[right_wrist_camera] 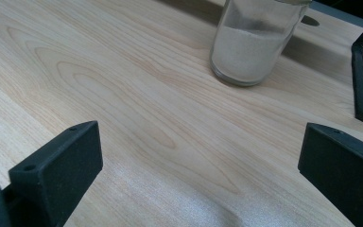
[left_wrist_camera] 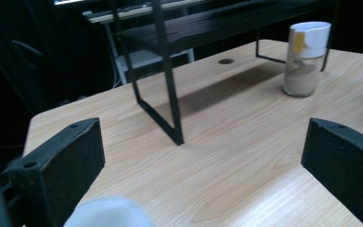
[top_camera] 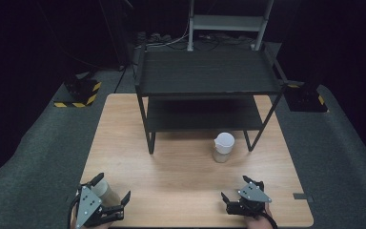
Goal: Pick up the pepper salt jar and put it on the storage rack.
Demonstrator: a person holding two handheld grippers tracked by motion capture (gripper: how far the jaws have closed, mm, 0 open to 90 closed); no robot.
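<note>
A glass jar (top_camera: 222,148) with a white lid and pale powder inside stands on the wooden table (top_camera: 181,191), just in front of the black two-tier rack (top_camera: 205,76). My left gripper (top_camera: 112,187) is at the near left corner, open wide around a second white-lidded jar (top_camera: 106,190), whose blurred lid (left_wrist_camera: 108,213) sits low between the jaws. Whether the jaws touch it I cannot tell. My right gripper (top_camera: 234,187) rests open at the near right, nothing between its fingers. It looks toward the powder jar (right_wrist_camera: 253,42), which stands well ahead of it. The left gripper view has that jar (left_wrist_camera: 305,59) at far right.
The rack's front leg (left_wrist_camera: 170,90) stands ahead of my left gripper (left_wrist_camera: 203,142), and another leg (right_wrist_camera: 361,80) sits right of the jar ahead of my right gripper (right_wrist_camera: 198,142). Bare wood lies between grippers and rack. Grey carpet surrounds the table.
</note>
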